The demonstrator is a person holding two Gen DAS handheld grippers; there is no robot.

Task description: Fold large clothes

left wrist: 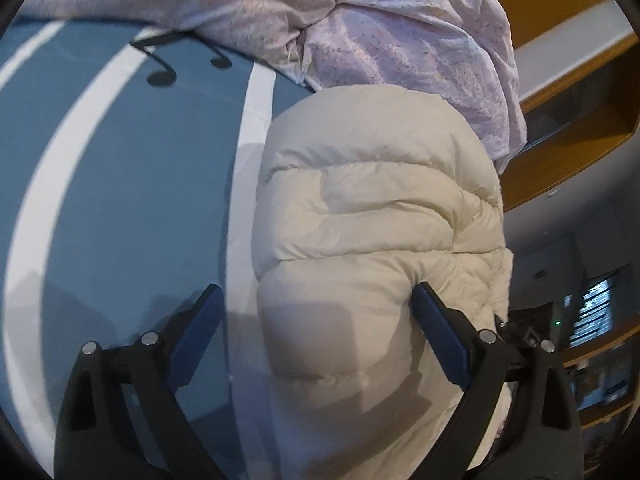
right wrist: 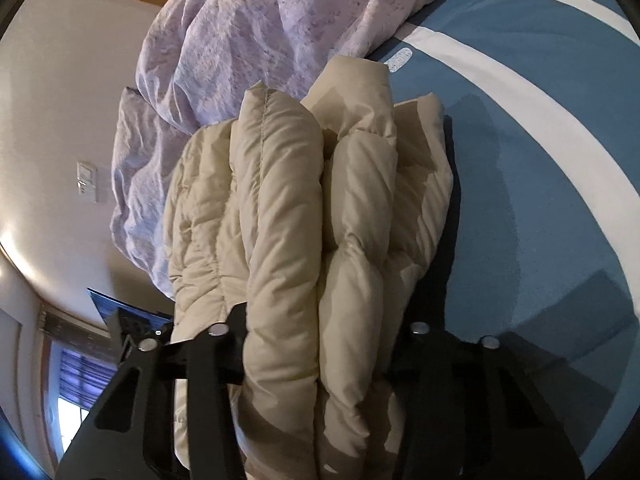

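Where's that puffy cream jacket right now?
The cream jacket lies bundled on the blue striped bedsheet, just below the rumpled lilac duvet; in the right wrist view it bulges between the right tongs.

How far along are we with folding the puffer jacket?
Done: the jacket is already doubled into stacked layers on the blue sheet. In hand: the right gripper squeezes that bundle; the left gripper straddles one end, jaws wide. Left: settling and releasing it. The lilac duvet lies unfolded.
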